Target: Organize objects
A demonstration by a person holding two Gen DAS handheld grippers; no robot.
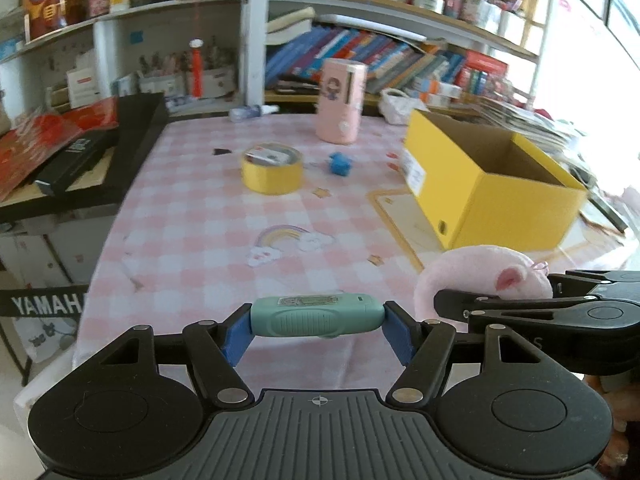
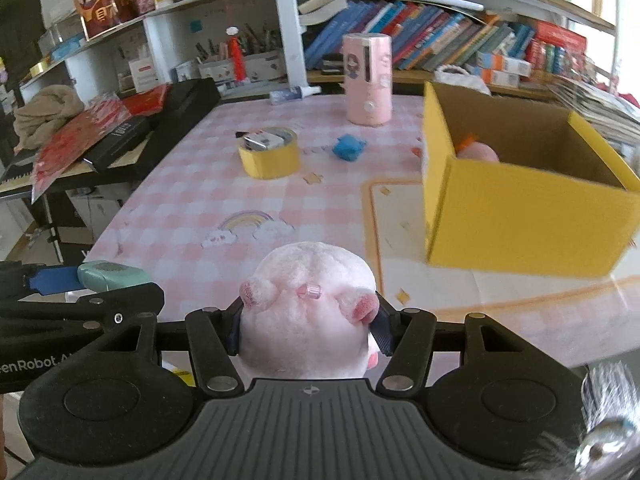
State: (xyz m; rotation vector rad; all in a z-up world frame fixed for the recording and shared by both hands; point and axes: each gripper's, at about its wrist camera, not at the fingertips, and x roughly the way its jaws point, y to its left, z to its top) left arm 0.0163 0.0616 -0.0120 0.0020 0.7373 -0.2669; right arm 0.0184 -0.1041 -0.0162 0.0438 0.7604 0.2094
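My left gripper (image 1: 318, 322) is shut on a teal oblong device (image 1: 318, 316), held crosswise between its blue pads above the near edge of the pink checked table (image 1: 200, 216). My right gripper (image 2: 308, 326) is shut on a pink plush pig (image 2: 310, 300), also seen at the right of the left wrist view as the plush pig (image 1: 480, 268). An open yellow cardboard box (image 2: 520, 216) stands on the table to the right, with a pink object (image 2: 478, 152) inside. The two grippers hang side by side, the left gripper (image 2: 60, 280) at the left edge of the right wrist view.
On the table lie a yellow tape roll (image 1: 272, 170) with a small box inside, a blue toy (image 1: 339, 163), a tall pink canister (image 1: 341, 100) and a small bottle (image 1: 252, 112). Bookshelves (image 1: 400, 52) fill the back. A dark side table (image 1: 80, 160) with red packets stands left.
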